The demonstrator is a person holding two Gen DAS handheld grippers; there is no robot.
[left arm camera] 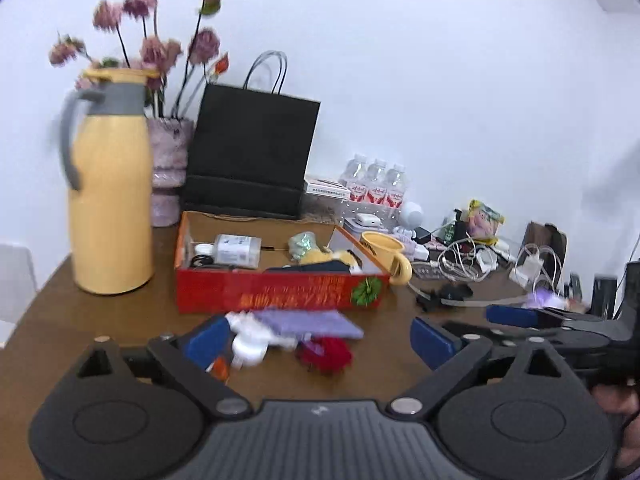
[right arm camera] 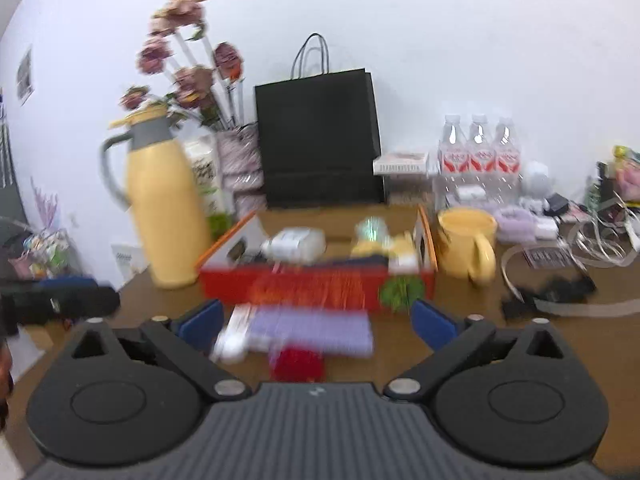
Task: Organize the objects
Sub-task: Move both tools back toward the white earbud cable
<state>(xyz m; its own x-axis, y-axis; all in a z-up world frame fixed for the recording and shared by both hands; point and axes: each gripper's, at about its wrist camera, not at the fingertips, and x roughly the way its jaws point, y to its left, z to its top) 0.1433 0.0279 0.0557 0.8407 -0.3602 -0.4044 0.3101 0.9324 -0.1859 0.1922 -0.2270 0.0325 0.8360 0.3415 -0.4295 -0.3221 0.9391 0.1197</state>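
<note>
Both the left gripper (left arm camera: 316, 338) and the right gripper (right arm camera: 316, 326) stand wide open with nothing clamped, each aimed at the loose pile just ahead of its fingertips. The purple pouch (left arm camera: 310, 322) lies flat with its long axis crosswise to both grippers, a red item (left arm camera: 326, 354) nearer still (blurred, so I cannot name it). The red box (left arm camera: 280, 292) sits just beyond; neither hand looks clearly closer.

Three clear plastic water bottles (right arm camera: 478, 152), one yellow thermos jug (left arm camera: 110, 200), one yellow ceramic mug (right arm camera: 466, 242), one black paper bag (left arm camera: 252, 152), one red cardboard box (left arm camera: 280, 290).
</note>
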